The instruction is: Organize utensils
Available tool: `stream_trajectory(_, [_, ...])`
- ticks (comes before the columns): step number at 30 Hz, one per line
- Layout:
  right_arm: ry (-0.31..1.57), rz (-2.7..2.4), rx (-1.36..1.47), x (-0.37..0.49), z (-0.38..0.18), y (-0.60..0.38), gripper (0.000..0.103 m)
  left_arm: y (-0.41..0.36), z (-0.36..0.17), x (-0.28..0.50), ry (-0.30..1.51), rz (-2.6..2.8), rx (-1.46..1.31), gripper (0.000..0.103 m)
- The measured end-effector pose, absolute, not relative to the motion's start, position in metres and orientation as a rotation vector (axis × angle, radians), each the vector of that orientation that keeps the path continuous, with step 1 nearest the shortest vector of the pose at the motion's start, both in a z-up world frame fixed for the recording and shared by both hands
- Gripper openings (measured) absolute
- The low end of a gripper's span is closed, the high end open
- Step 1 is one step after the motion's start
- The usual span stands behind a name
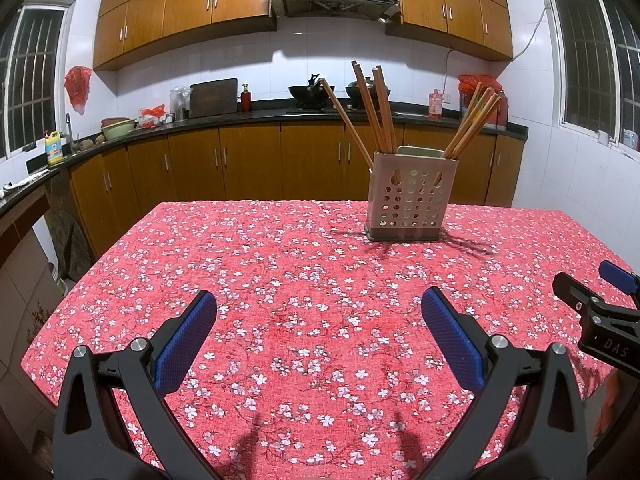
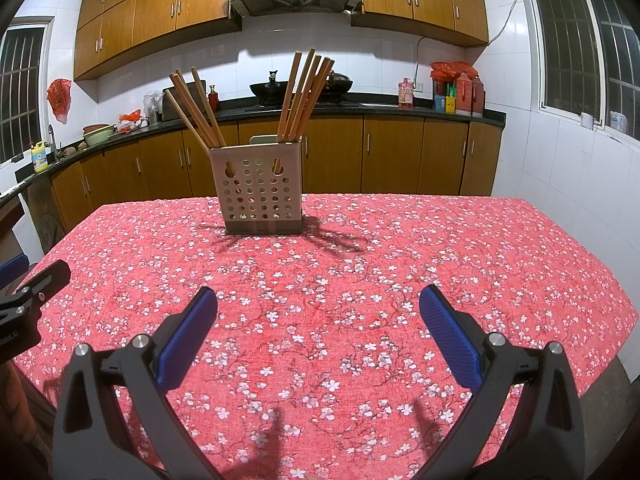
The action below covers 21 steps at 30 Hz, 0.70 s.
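Both wrist cams look across the same bench, covered in a red cloth with little white blossoms, but each catches stuff the other misses. The left wrist view shows the right claw poking in at the right edge, black frame with a blue pad; from that angle you can't tell how far its fingers are spread. The right wrist view returns the favour, with a bit of the left claw peeking in at the left edge. The right wrist view also takes in more of the right-hand window and the red containers on the far kitchen counter, while the left one gets more of the sink corner with the yellow bottle. In its own cam, the left claw has its blue pads wide apart with nothing between them, just tablecloth. Same deal for the right claw in its own cam: spread open and holding nothing. The perforated utensil holder stands upright near the bench's far edge, well away from both claws, ahead and right of the left one, ahead and a bit left of the right one. The wooden chopsticks sit in it in two bunches, one leaning left and one leaning right.
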State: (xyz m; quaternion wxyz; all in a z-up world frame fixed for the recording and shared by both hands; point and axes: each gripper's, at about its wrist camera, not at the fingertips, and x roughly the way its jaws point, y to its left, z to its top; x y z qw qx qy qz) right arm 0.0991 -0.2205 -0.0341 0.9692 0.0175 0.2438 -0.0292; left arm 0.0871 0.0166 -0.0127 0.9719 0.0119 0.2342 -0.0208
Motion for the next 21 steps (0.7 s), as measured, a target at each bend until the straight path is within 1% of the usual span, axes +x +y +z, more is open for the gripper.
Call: stream_trajectory(21, [0.486,-0.061,0.044,0.0983,-0.0343,-0.2178,0.099,0.0145,-0.0122,0.0844,0.459,-0.03,0.03,0.101])
